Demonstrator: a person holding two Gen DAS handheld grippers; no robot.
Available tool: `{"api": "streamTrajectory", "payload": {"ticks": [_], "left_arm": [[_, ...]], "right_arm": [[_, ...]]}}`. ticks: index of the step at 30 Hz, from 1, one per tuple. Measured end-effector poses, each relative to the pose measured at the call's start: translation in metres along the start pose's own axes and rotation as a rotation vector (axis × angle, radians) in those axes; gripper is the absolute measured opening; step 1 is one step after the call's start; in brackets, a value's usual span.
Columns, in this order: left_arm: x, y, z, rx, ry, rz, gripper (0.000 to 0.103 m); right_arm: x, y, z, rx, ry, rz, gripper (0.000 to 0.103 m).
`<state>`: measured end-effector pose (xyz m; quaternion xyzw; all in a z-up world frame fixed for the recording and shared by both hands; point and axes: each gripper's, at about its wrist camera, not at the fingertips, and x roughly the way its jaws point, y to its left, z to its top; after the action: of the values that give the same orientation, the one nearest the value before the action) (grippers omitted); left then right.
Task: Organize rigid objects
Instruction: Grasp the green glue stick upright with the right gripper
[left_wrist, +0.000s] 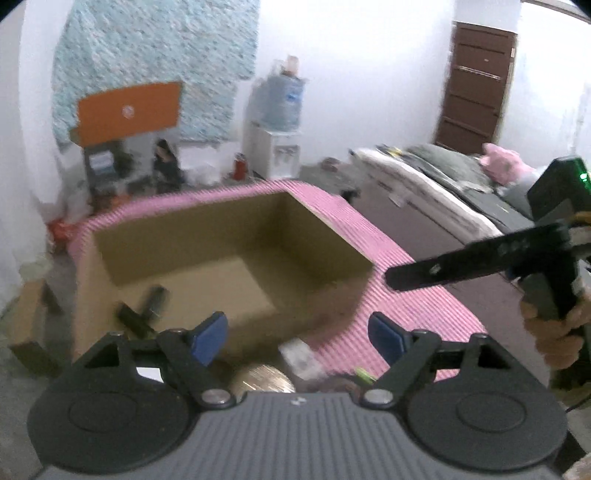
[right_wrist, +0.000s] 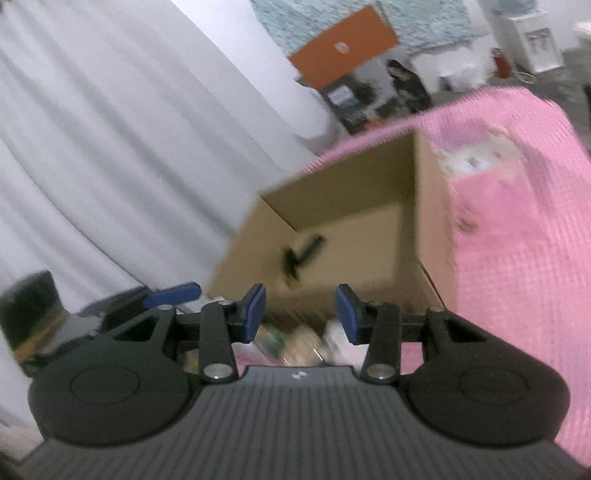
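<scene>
An open cardboard box (left_wrist: 110, 295) stands on a pink ribbed mat (left_wrist: 406, 280). A dark T-shaped object (left_wrist: 142, 310) lies inside the box at its left; it also shows in the right wrist view (right_wrist: 301, 258), blurred. My left gripper (left_wrist: 297, 334) is open and empty, in front of the box's near wall. Below it lie a round gold lid (left_wrist: 262, 380) and a small white packet (left_wrist: 299, 354). My right gripper (right_wrist: 301, 314) is open and empty, above blurred small items (right_wrist: 295, 341) in front of the box (right_wrist: 432, 221). The right gripper's body (left_wrist: 546, 251) shows at the right in the left wrist view.
A bed (left_wrist: 443, 177) with a pink plush toy (left_wrist: 504, 166) stands at the right. A water dispenser (left_wrist: 275, 140) and an orange board (left_wrist: 129, 110) are at the far wall. White curtains (right_wrist: 110, 147) hang at the left. A brown door (left_wrist: 476, 88) is far right.
</scene>
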<state>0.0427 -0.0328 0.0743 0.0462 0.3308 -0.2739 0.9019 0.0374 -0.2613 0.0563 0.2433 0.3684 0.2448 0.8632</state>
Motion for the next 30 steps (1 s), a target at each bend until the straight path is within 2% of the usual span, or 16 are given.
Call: {"api": "streamTrajectory", "payload": {"ticks": [4,7,9,13,15,20,24,26,30], "left_arm": [[0.031,-0.03,-0.03,0.034,0.066,-0.073,0.081],[0.054,-0.053,-0.05,0.081,0.128,-0.099,0.073],[0.069,-0.064,-0.058,0.106,0.166,-0.113,0.061],[0.095,-0.078,-0.066,0.132,0.207,-0.118,0.051],[0.104,-0.08,-0.068,0.132,0.221,-0.12,0.04],[0.116,-0.079,-0.068,0.121,0.239,-0.132,0.04],[0.12,-0.08,-0.071,0.122,0.255,-0.136,0.04],[0.12,-0.08,-0.073,0.124,0.257,-0.139,0.04],[0.12,-0.08,-0.074,0.128,0.264,-0.15,0.048]], "right_arm": [[0.008,-0.017,-0.042,-0.009,0.066,-0.101,0.041],[0.02,-0.03,-0.058,-0.021,0.114,-0.186,0.036],[0.03,-0.037,-0.063,-0.023,0.141,-0.21,0.03],[0.05,-0.044,-0.065,-0.037,0.191,-0.215,0.021],[0.061,-0.044,-0.065,-0.052,0.213,-0.215,0.018],[0.077,-0.045,-0.062,-0.089,0.267,-0.227,0.012],[0.075,-0.047,-0.065,-0.079,0.283,-0.221,0.012],[0.07,-0.049,-0.066,-0.058,0.282,-0.218,0.012],[0.059,-0.058,-0.072,0.055,0.285,-0.188,0.012]]}}
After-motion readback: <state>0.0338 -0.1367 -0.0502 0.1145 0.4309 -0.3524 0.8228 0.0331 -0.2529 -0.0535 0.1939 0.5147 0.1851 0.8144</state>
